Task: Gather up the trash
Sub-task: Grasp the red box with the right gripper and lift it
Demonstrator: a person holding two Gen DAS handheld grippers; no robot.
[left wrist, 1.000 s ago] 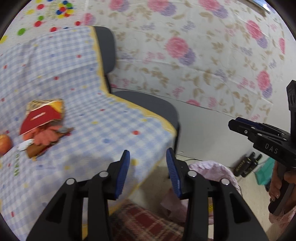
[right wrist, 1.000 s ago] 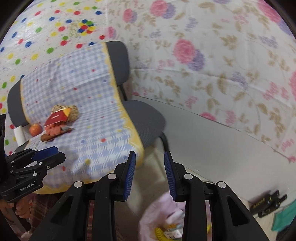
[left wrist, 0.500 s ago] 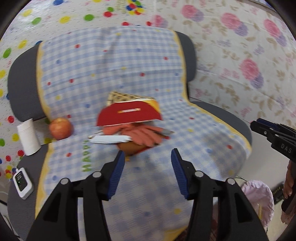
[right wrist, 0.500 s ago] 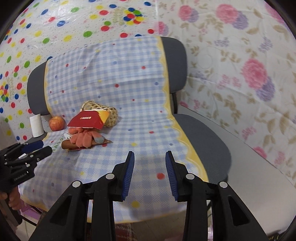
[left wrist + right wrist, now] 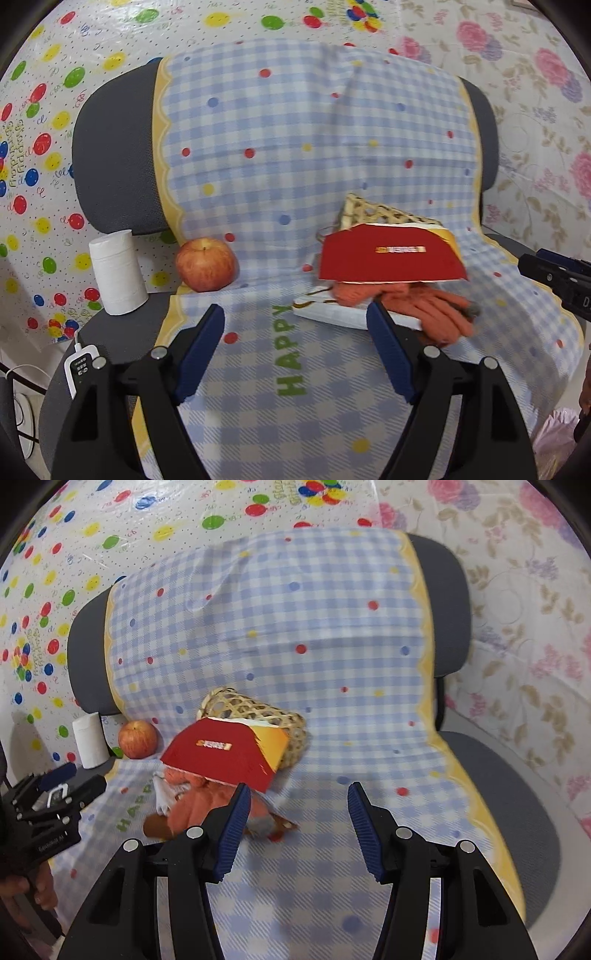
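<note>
A pile lies on the checked cloth [image 5: 280, 155] over a grey chair: a red and yellow carton [image 5: 389, 258] on top, orange gloves [image 5: 432, 310] and a white wrapper [image 5: 332, 314] below it, a woven basket [image 5: 258, 712] behind. My left gripper [image 5: 297, 345] hovers in front of the pile, its jaws opening and empty. In the right wrist view the carton [image 5: 225, 753] and gloves [image 5: 199, 808] sit left of my right gripper [image 5: 297, 825], whose jaws are also opening with nothing between them. Each gripper shows at the other view's edge.
A red apple [image 5: 205, 265] and a white paper roll [image 5: 116, 271] stand at the seat's left back. A small white device [image 5: 79, 367] with a cable lies on the grey seat edge. A pink bag [image 5: 554, 439] sits on the floor at lower right.
Both grippers swung left from the floor and pink bag toward the chair, now facing the pile. Both pairs of jaws have spread wider.
</note>
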